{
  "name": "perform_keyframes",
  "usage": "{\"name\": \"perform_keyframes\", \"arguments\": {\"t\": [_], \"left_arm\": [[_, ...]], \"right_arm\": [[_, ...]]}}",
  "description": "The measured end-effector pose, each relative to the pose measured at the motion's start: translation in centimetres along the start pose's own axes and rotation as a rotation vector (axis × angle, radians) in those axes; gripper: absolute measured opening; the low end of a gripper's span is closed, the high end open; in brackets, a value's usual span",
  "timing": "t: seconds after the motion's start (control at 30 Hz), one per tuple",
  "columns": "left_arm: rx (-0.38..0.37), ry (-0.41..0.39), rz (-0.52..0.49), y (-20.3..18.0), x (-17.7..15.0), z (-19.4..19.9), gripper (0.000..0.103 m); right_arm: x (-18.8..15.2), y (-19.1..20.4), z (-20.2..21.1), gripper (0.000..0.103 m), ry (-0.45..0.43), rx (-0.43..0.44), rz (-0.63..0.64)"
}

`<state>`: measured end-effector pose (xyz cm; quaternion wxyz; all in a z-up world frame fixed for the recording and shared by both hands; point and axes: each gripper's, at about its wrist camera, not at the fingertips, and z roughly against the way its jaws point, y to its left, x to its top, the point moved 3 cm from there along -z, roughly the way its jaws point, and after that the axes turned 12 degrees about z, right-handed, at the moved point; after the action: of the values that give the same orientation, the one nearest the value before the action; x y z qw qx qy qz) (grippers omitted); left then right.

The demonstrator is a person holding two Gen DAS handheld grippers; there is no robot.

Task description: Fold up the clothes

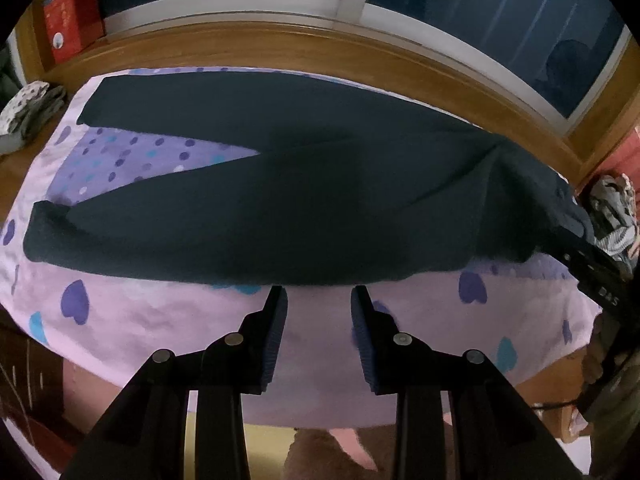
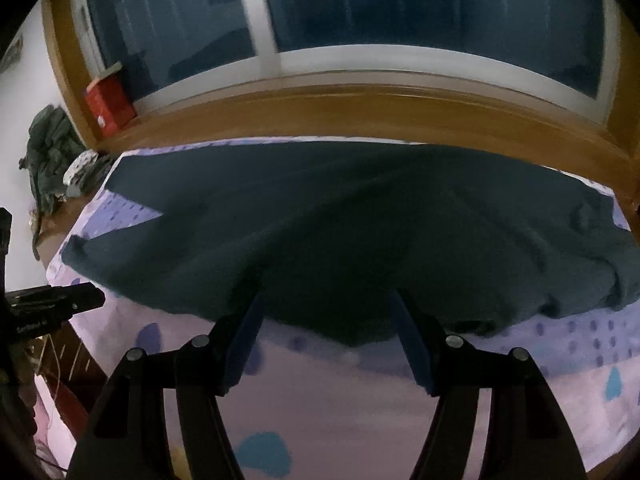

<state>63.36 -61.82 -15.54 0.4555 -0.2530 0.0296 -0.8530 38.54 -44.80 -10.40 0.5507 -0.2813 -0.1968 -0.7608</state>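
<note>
Dark navy trousers (image 1: 280,208) lie spread flat on a pink and purple sheet (image 1: 152,312), legs splayed to the left, waist to the right. My left gripper (image 1: 319,292) is open and empty just short of the near leg's edge. My right gripper (image 2: 326,300) is open, its tips over the near hem of the trousers (image 2: 360,232) by the waist end, holding nothing. The right gripper also shows in the left wrist view (image 1: 592,268) at the far right. The left gripper shows in the right wrist view (image 2: 60,304) at the left edge.
A wooden window ledge (image 1: 320,52) runs behind the bed under dark windows. A red box (image 1: 68,20) stands on its left end. Crumpled clothes lie at the left (image 1: 28,112) and at the right (image 1: 612,208). A dark green garment (image 2: 52,152) hangs at the left.
</note>
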Motion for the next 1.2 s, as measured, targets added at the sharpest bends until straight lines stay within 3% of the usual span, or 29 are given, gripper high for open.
{"name": "perform_keyframes", "arguments": {"t": [0.27,0.5,0.73,0.87,1.0,1.1,1.2], "left_arm": [[-0.011,0.027,0.006,3.2,1.0,0.0,0.033],[0.005,0.077,-0.028,5.4,4.1,-1.2,0.033],[-0.031,0.134,-0.051,7.5,7.2,-2.7,0.033],[-0.058,0.174,-0.136,8.5,8.6,-3.2,0.033],[-0.057,0.199,-0.259,10.2,10.3,-4.3,0.033],[-0.107,0.252,-0.335,11.7,11.5,-5.0,0.033],[-0.203,0.306,-0.429,13.2,12.6,-5.2,0.035]], "right_arm": [[2.1,4.5,-1.8,0.066,0.029,0.01,0.074],[4.1,7.0,-5.6,0.066,0.039,0.094,0.031],[5.5,10.3,-9.3,0.066,0.064,0.173,0.036],[5.7,11.9,-10.4,0.066,0.089,0.184,0.007],[5.6,13.4,-11.4,0.066,0.112,0.127,-0.055],[5.6,14.9,-11.9,0.066,0.119,0.063,-0.143],[5.8,16.7,-12.3,0.066,0.125,0.039,-0.258]]}}
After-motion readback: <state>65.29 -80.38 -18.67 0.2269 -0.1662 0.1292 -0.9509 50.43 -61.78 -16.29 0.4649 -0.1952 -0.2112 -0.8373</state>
